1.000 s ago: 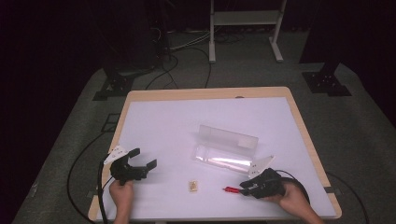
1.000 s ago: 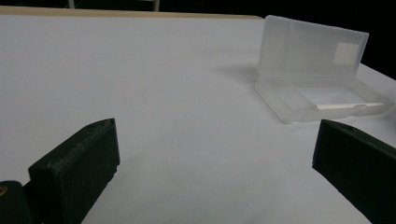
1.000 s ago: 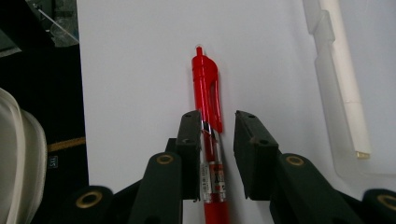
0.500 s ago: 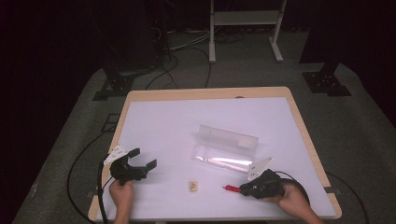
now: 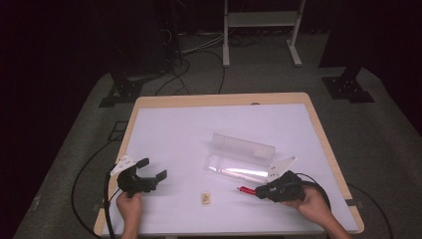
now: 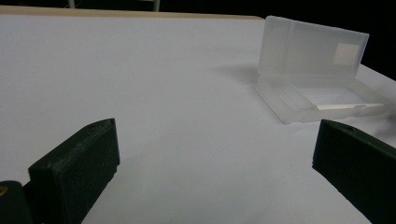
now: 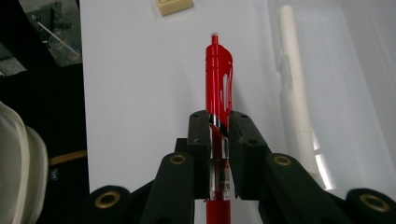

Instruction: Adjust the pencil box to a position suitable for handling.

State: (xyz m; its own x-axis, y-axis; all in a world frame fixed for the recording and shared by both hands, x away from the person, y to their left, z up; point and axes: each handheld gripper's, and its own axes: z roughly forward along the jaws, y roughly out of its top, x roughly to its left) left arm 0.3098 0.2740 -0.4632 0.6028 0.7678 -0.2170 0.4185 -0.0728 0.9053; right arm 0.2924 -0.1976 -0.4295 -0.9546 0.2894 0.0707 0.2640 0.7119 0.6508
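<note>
Jaws of the right gripper pinch the red pen lengthwise, clear plastic case just beside it, likely its destination, while the left gripper waits spread.

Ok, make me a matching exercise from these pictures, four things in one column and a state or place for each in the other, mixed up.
Things:
1. red pen
2. clear plastic case
3. left gripper
4. small tan block

States:
A. lid raised, lying open on the table
B. jaws wide apart, holding nothing
C. clamped between two black jaws
D. lying alone on the white table between the two grippers

Pairs: 1-C, 2-A, 3-B, 4-D
</note>
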